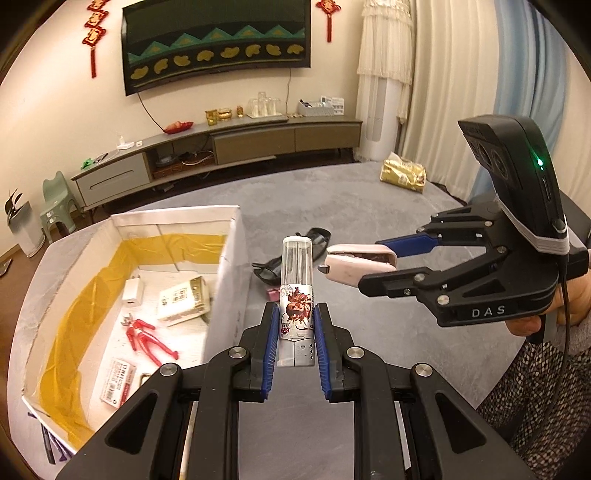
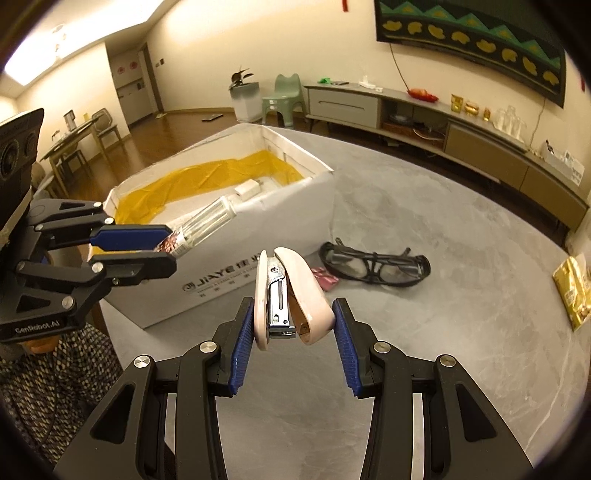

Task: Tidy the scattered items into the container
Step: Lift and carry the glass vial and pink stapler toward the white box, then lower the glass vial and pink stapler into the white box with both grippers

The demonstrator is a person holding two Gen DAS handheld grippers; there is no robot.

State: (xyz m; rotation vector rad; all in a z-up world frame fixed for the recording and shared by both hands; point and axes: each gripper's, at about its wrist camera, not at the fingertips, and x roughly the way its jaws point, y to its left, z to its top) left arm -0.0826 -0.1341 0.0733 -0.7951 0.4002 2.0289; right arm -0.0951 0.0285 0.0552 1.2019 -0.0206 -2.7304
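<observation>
Here left fingers (image 1: 295,328) clamp tube (image 1: 296,288); right fingers (image 2: 295,328) clamp stapler (image 2: 291,295).

Warm, yellowish indoor light tints both views; a ceiling panel (image 2: 79,35) glares white. Fisheye distortion bends the wall hanging (image 1: 216,40) and darkens the corners. Focus is fairly sharp, shadows soft.

A glossy pink plastic shell with a bright metal insert is being shown by the stapler (image 2: 286,295). Clear, shiny plastic is being seen on the tube (image 1: 296,299). The box (image 2: 236,254) is being seen as matt white cardboard, the table (image 2: 424,332) as smooth grey marbling.
</observation>
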